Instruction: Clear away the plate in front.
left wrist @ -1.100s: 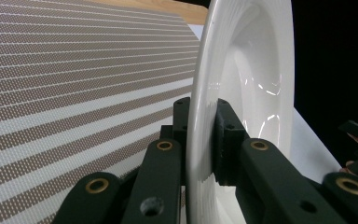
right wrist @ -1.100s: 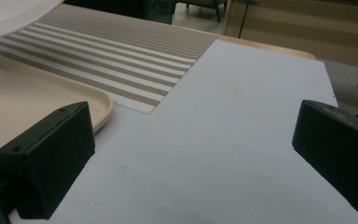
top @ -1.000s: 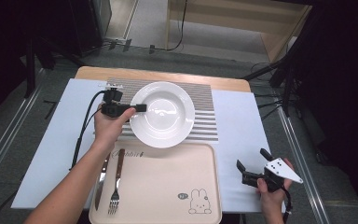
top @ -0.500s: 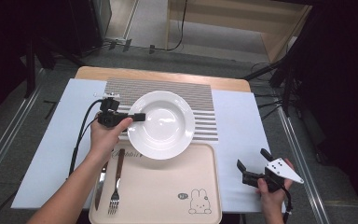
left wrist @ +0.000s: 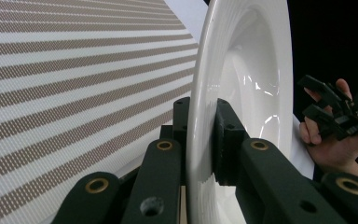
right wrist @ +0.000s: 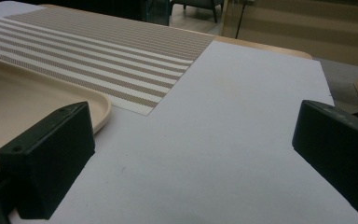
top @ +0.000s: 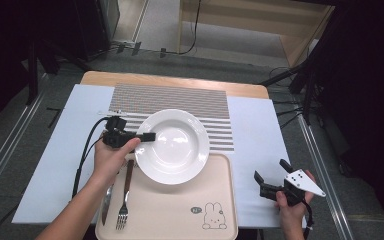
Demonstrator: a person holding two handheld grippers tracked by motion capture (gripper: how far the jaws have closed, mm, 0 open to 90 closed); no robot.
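Right gripper at 5 o'clock, jaws wide, empty. Tray at 6. Left gripper clamps plate rim at its 9 o'clock, overlapping tray edge. Risk: 1-point rim pinch, plate could tip or slip.

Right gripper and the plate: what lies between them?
High view: the tray's bare corner and white table cover separate the right gripper from the plate.
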